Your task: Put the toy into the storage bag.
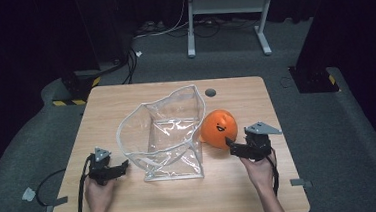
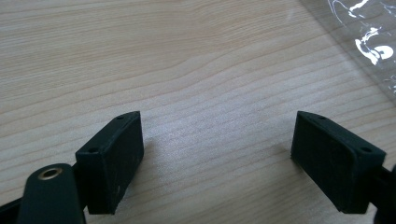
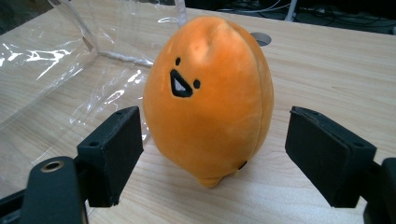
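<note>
Plush orange (image 3: 208, 98) stands between right hand-held gripper (image 3: 212, 154) jaws — spread wide, seemingly untouched.

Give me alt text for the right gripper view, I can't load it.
An orange plush toy with a small smiling face stands on the wooden table, framed between the open right gripper whose black jaws sit either side without touching it. A clear plastic bag lies behind and to the toy's left.

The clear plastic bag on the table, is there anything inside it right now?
Nothing shows inside the clear plastic bag; the wooden table is visible through its walls. The orange plush toy sits outside, against its right side. Glare and creases hide small patches of the inside.
</note>
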